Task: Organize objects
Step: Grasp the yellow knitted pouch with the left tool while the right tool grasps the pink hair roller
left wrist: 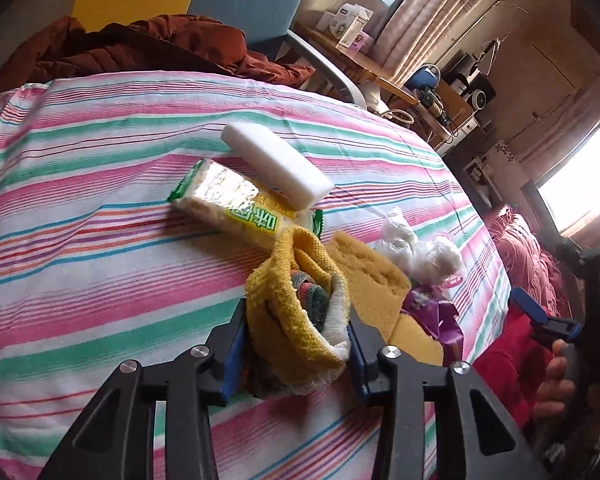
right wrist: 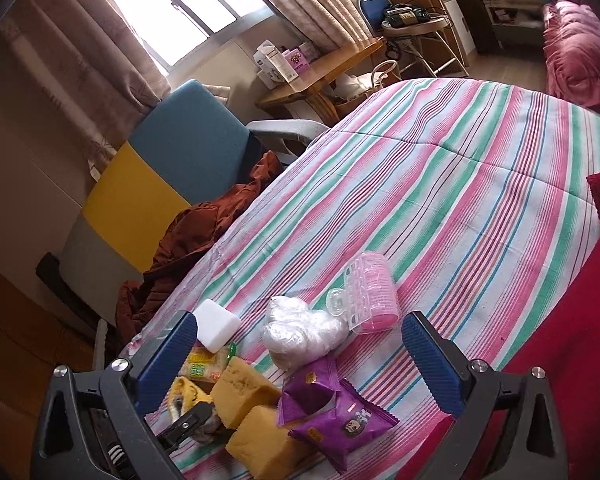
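Observation:
My left gripper (left wrist: 296,332) is shut on a yellow knitted cloth (left wrist: 284,292) that is bundled around striped fabric, low over the striped bedcover (left wrist: 100,208). Just past it lie a yellow-green snack packet (left wrist: 236,208), a white foam block (left wrist: 276,164) and a yellow sponge (left wrist: 368,276). My right gripper (right wrist: 298,320) stands open above the pile with nothing between its fingers. Under it I see a clear plastic bundle (right wrist: 300,332), purple packets (right wrist: 332,416), two yellow sponges (right wrist: 244,392) and a pink hair roller with a clear clip (right wrist: 372,292).
A rust-brown jacket (right wrist: 204,236) lies on a blue and yellow chair (right wrist: 172,152) by the bed's far edge. A wooden side table (right wrist: 324,76) with boxes stands under the window. Red fabric (right wrist: 580,320) borders the bed on the right.

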The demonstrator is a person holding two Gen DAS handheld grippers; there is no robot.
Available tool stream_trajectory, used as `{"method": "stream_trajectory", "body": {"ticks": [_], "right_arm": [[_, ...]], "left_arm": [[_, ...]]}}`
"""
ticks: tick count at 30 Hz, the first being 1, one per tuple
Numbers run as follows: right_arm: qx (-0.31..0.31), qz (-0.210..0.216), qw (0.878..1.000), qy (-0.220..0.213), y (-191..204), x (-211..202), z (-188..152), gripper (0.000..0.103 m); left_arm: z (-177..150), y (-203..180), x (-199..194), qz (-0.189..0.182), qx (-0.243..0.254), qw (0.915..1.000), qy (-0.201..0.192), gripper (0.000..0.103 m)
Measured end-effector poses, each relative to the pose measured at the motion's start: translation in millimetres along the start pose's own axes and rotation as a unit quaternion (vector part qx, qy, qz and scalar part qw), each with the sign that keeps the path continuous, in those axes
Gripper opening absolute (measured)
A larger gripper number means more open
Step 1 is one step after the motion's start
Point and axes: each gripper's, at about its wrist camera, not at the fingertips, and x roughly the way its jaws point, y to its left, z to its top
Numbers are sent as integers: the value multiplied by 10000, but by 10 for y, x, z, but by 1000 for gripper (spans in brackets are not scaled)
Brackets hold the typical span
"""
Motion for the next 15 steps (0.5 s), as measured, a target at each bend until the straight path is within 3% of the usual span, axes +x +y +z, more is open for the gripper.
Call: {"method": "stream_trajectory", "body": {"ticks": [4,8,10,15], "right_arm": [[-146,-383,9985,370,15,169,146,103],[-716,-1044,9893,726,84,487,326,103],[-829,-1328,9814,1111,92,732,371,100],[-1188,-1793,9634,1597,76,1143,321,80]], "left_arm": [[-107,99,-213,91,-13,9999,-123,42],[-171,215,-339,106,-110,9997,-179,42],[-200,253,-371,129,-138,9996,-192,42],[-287,244,-451,153,-90,9997,-186,42]]}}
